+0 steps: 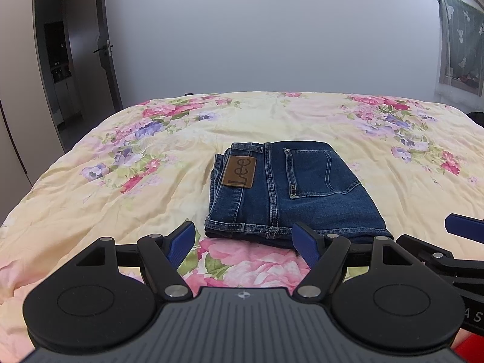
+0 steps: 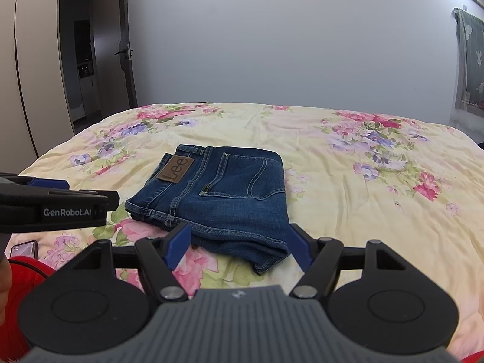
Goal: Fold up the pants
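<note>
Both tongs, left (image 1: 243, 243) and right (image 2: 237, 243), gape released over the bed's (image 1: 90, 199) near edge; folded jeans (image 1: 290, 190) lie just beyond.

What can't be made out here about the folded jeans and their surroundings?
- Jeans: legs and lower layers hidden under the top fold, both views.
- Phone: cut off by the left gripper's body, right wrist view; screen too small to read.
- Dark object at bed edge: cut off by the frame.
- Doorway interior: too dark.

Plain grey wall (image 1: 257, 30), dark open door (image 2: 112, 45), floral-covered bed (image 1: 272, 115).
</note>
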Available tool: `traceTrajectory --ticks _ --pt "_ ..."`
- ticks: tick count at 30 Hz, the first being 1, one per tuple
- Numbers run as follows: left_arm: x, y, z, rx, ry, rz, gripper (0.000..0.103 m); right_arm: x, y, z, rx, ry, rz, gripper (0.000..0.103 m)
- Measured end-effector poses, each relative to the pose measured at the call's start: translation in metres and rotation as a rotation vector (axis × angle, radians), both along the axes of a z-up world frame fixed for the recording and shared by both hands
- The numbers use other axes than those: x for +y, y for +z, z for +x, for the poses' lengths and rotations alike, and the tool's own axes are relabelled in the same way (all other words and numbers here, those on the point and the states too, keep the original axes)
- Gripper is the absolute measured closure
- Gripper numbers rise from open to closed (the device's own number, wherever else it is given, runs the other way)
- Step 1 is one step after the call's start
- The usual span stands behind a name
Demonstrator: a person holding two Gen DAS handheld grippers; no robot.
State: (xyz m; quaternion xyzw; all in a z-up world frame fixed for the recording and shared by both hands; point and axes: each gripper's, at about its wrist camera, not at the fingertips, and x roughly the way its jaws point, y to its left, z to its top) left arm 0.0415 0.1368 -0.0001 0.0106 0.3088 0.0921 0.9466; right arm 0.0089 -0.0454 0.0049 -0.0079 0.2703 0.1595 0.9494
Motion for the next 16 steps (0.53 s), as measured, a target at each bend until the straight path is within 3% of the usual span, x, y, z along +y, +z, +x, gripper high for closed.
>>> traceTrajectory --ticks 16 --pt "-0.0016 -0.0007 -0.0001 0.003 -0.012 0.011 0.017 0.0010 -0.0013 -0.0012 0.007 0.002 0.002 0.036"
